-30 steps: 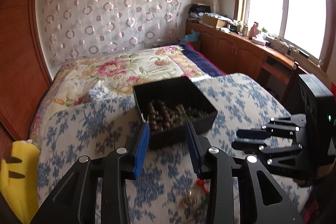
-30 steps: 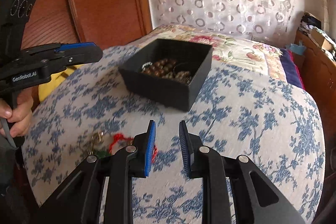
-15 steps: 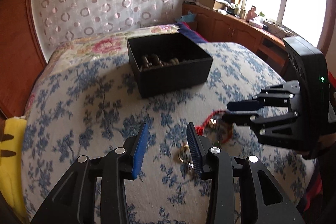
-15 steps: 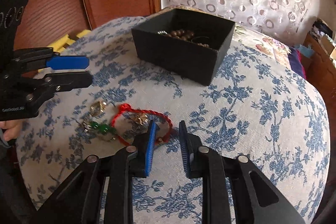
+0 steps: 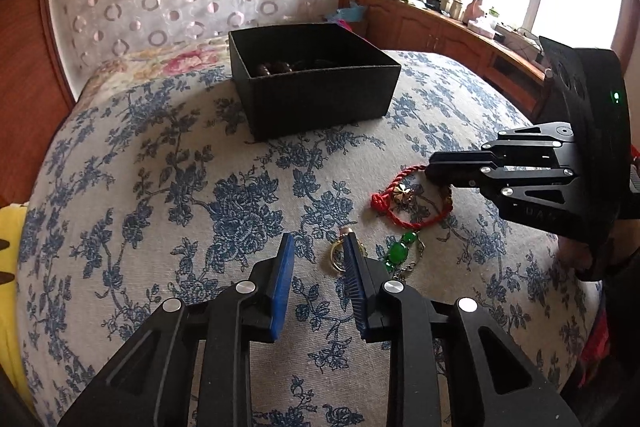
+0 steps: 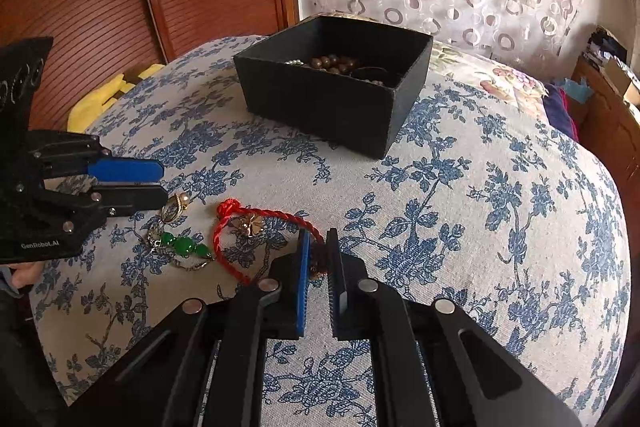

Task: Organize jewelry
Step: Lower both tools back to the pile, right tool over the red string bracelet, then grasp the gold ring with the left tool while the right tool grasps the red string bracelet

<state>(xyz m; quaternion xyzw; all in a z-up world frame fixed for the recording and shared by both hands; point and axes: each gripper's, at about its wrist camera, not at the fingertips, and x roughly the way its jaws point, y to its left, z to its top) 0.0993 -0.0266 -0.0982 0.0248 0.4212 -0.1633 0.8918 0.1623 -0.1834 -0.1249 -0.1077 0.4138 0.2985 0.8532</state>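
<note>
Flanking the red cord bracelet [image 6: 256, 223]: green pendant [image 6: 184, 245] (nearer), black box [image 6: 332, 99].

We can read only one text clearly. It stands in small pale letters on the black side of the left gripper [image 6: 160, 185], as the right wrist view shows it, and it says "GenRobot.AI". On the black body of the right gripper [image 5: 434, 173], seen in the left wrist view, there are faint raised letters, perhaps "UA", but they are too dim for us to read with certainty. We find no other words, numbers or labels that can be read in the two views.
</note>
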